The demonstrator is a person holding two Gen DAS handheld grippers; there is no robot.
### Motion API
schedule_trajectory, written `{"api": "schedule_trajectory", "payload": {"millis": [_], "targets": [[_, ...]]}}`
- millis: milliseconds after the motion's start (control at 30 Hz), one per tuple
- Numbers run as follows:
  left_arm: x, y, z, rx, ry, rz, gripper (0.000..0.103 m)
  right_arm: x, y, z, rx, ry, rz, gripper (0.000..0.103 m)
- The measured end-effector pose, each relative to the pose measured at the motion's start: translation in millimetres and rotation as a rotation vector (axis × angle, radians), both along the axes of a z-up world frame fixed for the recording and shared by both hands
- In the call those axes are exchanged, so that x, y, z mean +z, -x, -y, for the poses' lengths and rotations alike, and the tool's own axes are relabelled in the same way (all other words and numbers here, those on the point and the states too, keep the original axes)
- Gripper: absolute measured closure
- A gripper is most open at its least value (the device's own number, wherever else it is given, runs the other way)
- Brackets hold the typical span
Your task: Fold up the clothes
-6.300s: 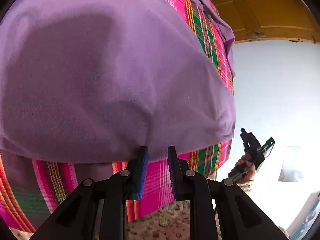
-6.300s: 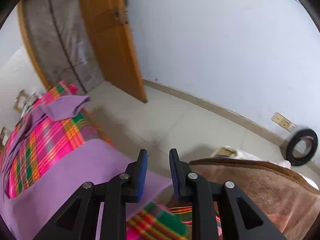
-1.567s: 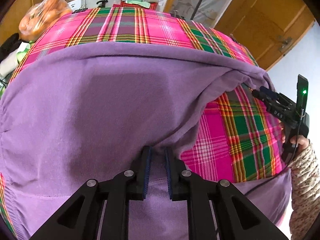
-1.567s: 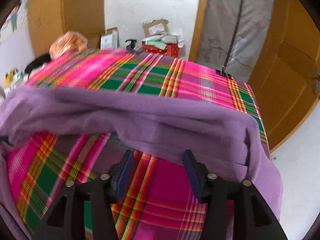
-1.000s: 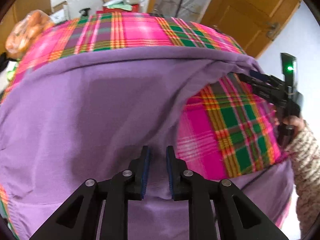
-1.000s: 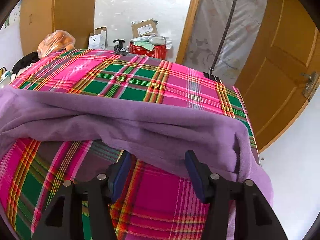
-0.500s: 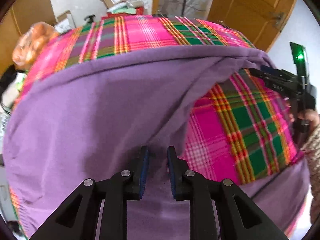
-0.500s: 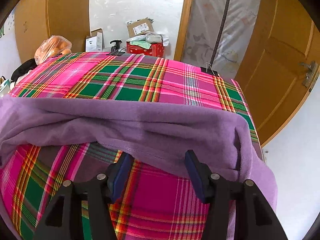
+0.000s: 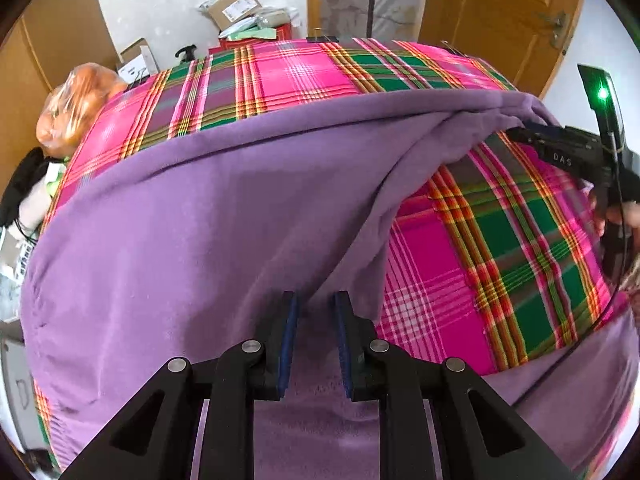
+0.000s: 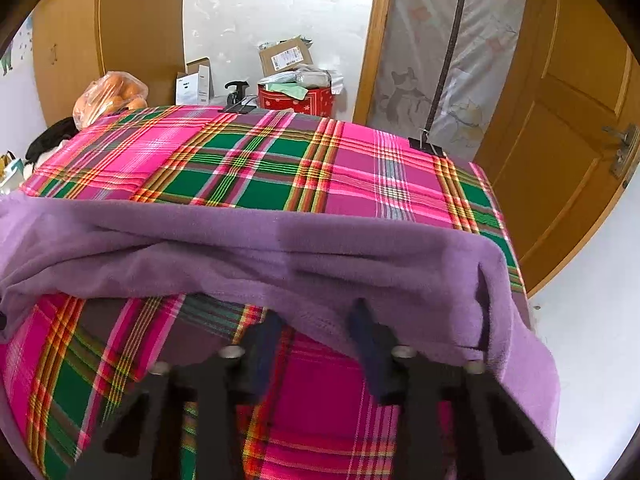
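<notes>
A purple fleece garment [image 9: 200, 220] lies spread over a table covered in pink and green plaid cloth [image 9: 300, 72]. My left gripper [image 9: 315, 332] is shut on a raised fold at the garment's near edge, with fabric between its blue pads. From there the lifted edge runs to the right gripper [image 9: 516, 132], held by a person's hand [image 9: 628, 216]. In the right wrist view the right gripper [image 10: 316, 340] stands open and blurred, its fingertips tucked under the garment's [image 10: 320, 256] hanging edge. The plaid cloth [image 10: 260, 168] shows beyond and beneath the lifted part.
A bag of oranges [image 10: 112, 96] sits at the table's far left corner. Behind the table stand cardboard boxes [image 10: 286, 54] and a red tin [image 10: 296, 98]. A wooden door [image 10: 560, 140] is at the right, with pale floor [image 10: 592, 340] below the table's right edge.
The left gripper has kept its hold and tipped up slightly, so more of the far plaid shows. The right gripper has stayed open at the garment's edge and is now blurred by motion.
</notes>
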State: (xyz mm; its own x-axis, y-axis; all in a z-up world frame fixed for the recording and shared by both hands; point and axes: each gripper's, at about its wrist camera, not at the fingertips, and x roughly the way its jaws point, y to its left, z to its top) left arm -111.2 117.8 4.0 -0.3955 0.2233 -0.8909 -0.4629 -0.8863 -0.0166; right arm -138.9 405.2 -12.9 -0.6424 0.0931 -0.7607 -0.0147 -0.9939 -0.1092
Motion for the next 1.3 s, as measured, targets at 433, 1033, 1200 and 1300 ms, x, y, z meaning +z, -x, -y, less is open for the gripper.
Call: {"api": "schedule_trajectory", "payload": {"millis": [433,1033,1200,1300], "targets": [[24.0,-22.0,18.9,-0.057,-0.096,-0.046,0.101,38.8,-33.5,-6.8,-0.025,-0.021,-0.055,0.096],[26.7,-49.2,43.1,-0.117,-0.151,0.048,0.102,40.4,-92.3,0.3,0.026,-0.089,0.157,0.096],[28.0,-48.9,44.7,-0.117,-0.18,0.063,0.102,29.3,-95.1,1.7,0.012,-0.15,0.192,0.09],[30.5,-39.9,54.1,-0.086,-0.23,0.101,0.102,25.0,-96.0,-0.5,0.01,-0.151,0.242,0.089]]}}
